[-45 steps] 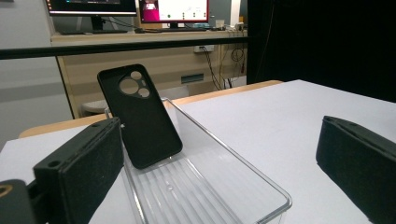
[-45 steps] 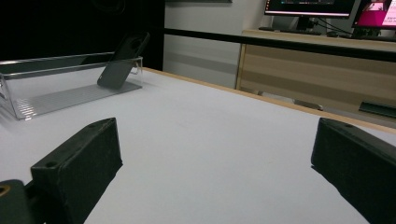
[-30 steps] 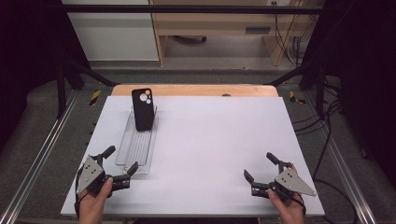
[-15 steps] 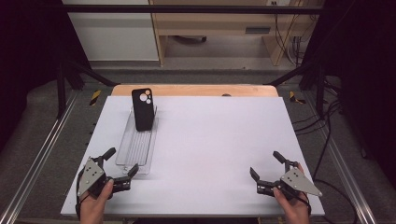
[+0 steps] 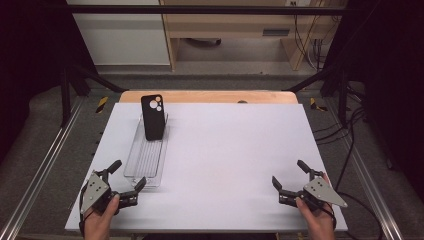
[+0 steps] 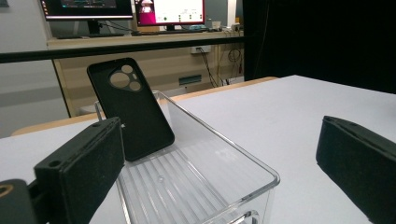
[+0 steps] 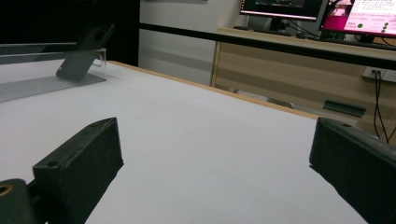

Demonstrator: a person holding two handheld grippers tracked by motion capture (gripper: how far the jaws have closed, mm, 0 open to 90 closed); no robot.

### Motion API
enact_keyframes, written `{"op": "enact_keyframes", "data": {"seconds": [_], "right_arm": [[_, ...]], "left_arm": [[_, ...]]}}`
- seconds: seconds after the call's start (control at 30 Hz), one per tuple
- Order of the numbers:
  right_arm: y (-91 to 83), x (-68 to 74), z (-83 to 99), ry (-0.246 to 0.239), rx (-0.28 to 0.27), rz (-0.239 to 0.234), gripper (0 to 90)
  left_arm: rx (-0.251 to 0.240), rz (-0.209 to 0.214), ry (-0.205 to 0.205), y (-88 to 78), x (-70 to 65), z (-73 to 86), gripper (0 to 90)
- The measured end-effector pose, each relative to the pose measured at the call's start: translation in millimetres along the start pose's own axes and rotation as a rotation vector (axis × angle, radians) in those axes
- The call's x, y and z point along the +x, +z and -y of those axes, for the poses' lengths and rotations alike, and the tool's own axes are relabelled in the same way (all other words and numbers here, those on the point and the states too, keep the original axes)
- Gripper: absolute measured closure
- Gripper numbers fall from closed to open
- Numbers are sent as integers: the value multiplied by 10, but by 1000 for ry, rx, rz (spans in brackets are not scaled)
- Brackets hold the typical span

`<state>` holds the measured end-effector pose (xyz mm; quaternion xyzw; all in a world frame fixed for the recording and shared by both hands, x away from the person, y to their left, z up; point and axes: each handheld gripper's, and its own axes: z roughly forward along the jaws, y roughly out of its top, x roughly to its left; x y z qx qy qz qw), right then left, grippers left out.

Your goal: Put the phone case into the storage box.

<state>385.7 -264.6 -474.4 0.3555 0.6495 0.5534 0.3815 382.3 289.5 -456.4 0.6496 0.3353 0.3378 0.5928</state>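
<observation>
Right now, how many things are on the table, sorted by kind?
Black phone case: 1
Clear plastic tray: 1
Hand-held grippers: 2, left gripper and right gripper
Total: 4

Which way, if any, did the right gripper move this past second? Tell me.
Yes. The right gripper slid slightly right, toward the right edge of the white table.

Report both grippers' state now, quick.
Left gripper: open, holding nothing, by the tray.
Right gripper: open, holding nothing.
</observation>
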Motion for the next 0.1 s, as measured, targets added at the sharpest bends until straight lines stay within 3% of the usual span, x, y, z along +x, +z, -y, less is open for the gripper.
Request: {"op": "enact_keyframes", "data": {"seconds": [0.1], "right_arm": [[25, -26, 28, 2, 17, 10, 28]], "left_arm": [[-8, 3, 5, -29, -16, -23, 7]]}}
